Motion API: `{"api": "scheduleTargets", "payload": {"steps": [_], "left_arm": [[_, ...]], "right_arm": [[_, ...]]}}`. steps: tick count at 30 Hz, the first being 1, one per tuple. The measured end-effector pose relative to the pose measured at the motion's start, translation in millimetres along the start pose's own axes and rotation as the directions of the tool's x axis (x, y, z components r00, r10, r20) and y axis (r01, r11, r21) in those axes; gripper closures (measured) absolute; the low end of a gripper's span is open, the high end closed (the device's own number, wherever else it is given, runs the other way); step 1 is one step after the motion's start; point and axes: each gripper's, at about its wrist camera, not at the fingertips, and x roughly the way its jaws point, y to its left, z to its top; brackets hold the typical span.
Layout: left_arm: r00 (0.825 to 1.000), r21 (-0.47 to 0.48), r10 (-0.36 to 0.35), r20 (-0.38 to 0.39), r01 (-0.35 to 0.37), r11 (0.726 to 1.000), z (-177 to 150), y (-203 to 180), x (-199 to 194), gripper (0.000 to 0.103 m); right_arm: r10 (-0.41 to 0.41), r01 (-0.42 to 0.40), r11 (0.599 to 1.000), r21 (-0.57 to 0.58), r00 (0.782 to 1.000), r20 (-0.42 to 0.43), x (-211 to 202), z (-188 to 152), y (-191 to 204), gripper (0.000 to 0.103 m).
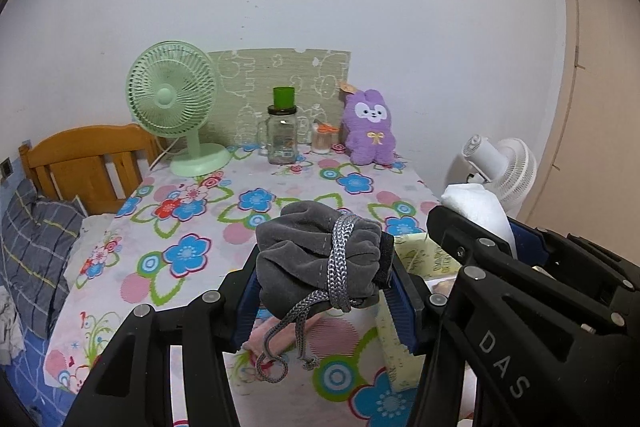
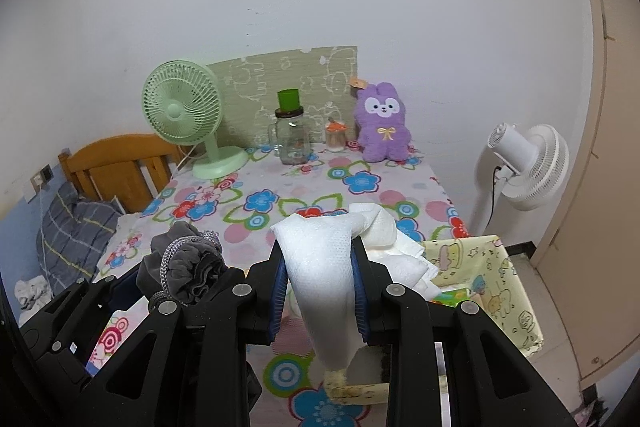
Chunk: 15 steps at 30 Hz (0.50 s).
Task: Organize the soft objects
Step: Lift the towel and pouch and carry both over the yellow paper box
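Note:
My left gripper [image 1: 322, 267] is shut on a grey drawstring pouch [image 1: 316, 251], bunched and wound with a grey cord that dangles below. The pouch [image 2: 186, 273] and that gripper also show at the left of the right wrist view. My right gripper [image 2: 320, 267] is shut on a white cloth [image 2: 326, 267] that drapes over and hangs between its blue pads. That cloth [image 1: 476, 207] shows at the right of the left wrist view. Both are held above the floral table [image 1: 192, 227]. A yellow fabric bin [image 2: 508, 279] sits low on the right, with folded white cloth inside.
At the table's back stand a green fan [image 1: 174, 107], a glass jar with a green cup on top [image 1: 282, 135], a small jar [image 1: 322, 139] and a purple plush rabbit [image 1: 370, 129]. A white standing fan [image 2: 528, 167] is right; a wooden bed [image 1: 84, 163] left.

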Motion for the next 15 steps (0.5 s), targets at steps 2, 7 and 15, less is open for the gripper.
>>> {"api": "scheduleTargets", "payload": {"steps": [2, 7, 15], "left_arm": [[1.0, 0.003, -0.011, -0.001, 0.011, 1.0, 0, -6, 2, 0.046], [1.0, 0.009, -0.028, -0.006, 0.029, 1.0, 0, -19, 8, 0.046], [0.999, 0.015, -0.052, -0.016, 0.052, 0.999, 0, -39, 18, 0.045]], "right_arm": [[-0.005, 0.005, 1.0, 0.004, 1.0, 0.001, 0, 0, -6, 0.072], [-0.019, 0.019, 1.0, 0.014, 1.0, 0.001, 0, -1, -21, 0.072], [-0.042, 0.042, 0.999, 0.031, 0.999, -0.003, 2, -2, -42, 0.072]]}}
